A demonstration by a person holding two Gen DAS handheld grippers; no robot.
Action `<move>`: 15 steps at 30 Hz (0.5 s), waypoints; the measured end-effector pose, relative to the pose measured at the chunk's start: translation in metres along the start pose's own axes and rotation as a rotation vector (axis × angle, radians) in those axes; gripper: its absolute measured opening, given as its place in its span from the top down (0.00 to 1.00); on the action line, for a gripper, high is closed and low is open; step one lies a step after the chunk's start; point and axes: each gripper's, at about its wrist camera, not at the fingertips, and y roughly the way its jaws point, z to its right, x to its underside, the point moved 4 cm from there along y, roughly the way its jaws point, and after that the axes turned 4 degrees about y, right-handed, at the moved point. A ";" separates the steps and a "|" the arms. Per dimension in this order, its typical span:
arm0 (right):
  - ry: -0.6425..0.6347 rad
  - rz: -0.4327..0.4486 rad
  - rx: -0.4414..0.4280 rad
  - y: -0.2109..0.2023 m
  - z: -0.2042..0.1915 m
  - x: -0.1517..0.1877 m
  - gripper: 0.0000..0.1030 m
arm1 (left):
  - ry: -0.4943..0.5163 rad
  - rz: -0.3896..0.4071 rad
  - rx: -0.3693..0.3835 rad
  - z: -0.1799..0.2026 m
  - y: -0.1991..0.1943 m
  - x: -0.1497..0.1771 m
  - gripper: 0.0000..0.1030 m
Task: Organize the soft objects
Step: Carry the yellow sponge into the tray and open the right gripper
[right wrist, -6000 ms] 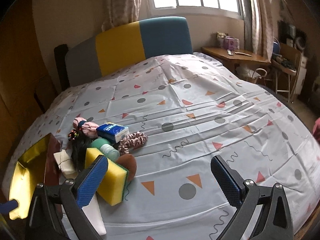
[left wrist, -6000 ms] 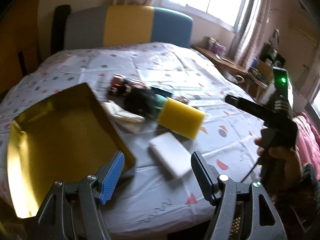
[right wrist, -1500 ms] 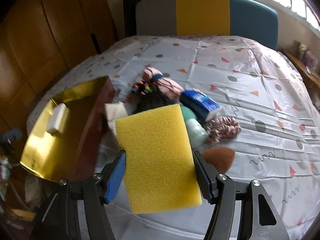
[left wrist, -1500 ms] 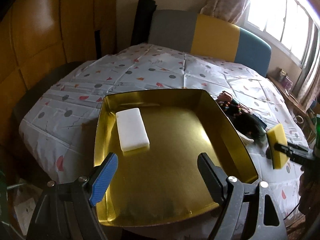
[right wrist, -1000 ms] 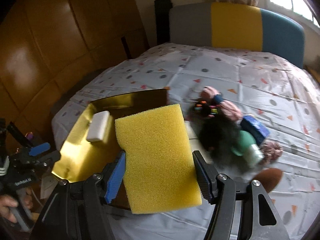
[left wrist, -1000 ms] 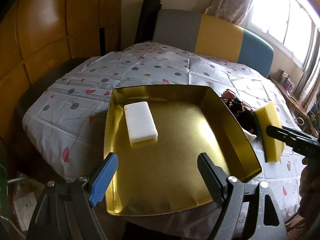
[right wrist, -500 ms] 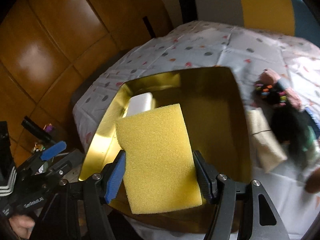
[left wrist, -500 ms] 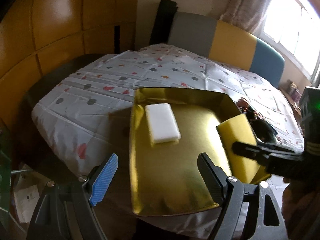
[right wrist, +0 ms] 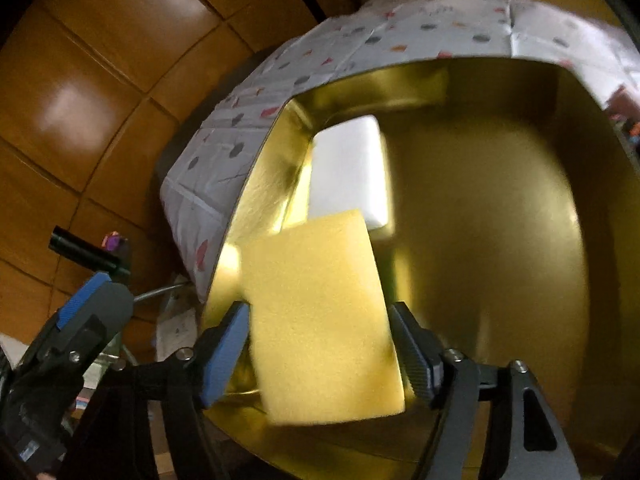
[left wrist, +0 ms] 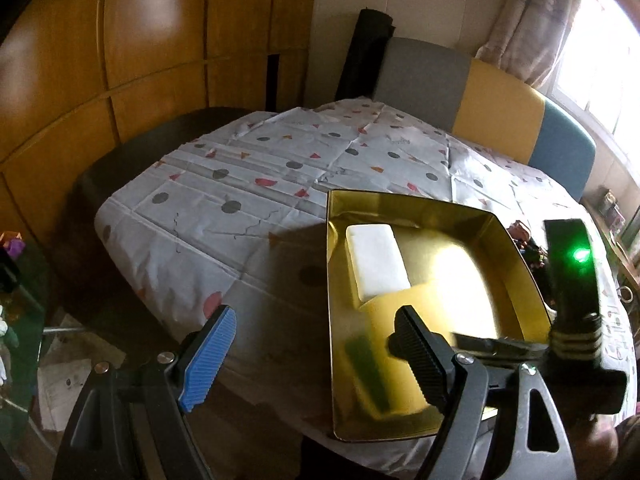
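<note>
A yellow sponge (right wrist: 320,320) hangs blurred and tilted between the fingers of my right gripper (right wrist: 320,312), just above the gold tray (right wrist: 260,184). The jaws are opening and the pads stand just off the sponge's edges. In the left wrist view the yellow sponge (left wrist: 380,320), with its green side down, shows low over the tray (left wrist: 332,280), close to the white sponge (left wrist: 376,264) lying at the tray's back left. My left gripper (left wrist: 314,320) is open and empty, over the tray's near left edge. The white sponge (right wrist: 352,168) also shows past the yellow one.
The tray sits near the edge of a table under a spotted white cloth (left wrist: 240,200). A pile of small items (left wrist: 528,244) lies right of the tray. A padded grey, yellow and blue backrest (left wrist: 480,96) stands behind; wooden panels (left wrist: 120,60) are at the left.
My right gripper came down over the tray with the yellow sponge, and its jaws have widened off the sponge. The left gripper drifted left, so the tray sits further right in its view.
</note>
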 end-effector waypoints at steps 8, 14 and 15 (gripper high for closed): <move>-0.010 0.067 -0.016 -0.026 0.006 0.002 0.10 | 0.025 0.010 0.008 0.008 -0.005 -0.002 0.19; -0.035 0.163 0.082 -0.060 0.025 0.000 0.10 | 0.056 0.008 0.027 0.022 -0.007 0.000 0.19; -0.038 0.178 0.098 -0.066 0.029 0.000 0.10 | 0.062 0.009 0.031 0.024 -0.008 0.000 0.19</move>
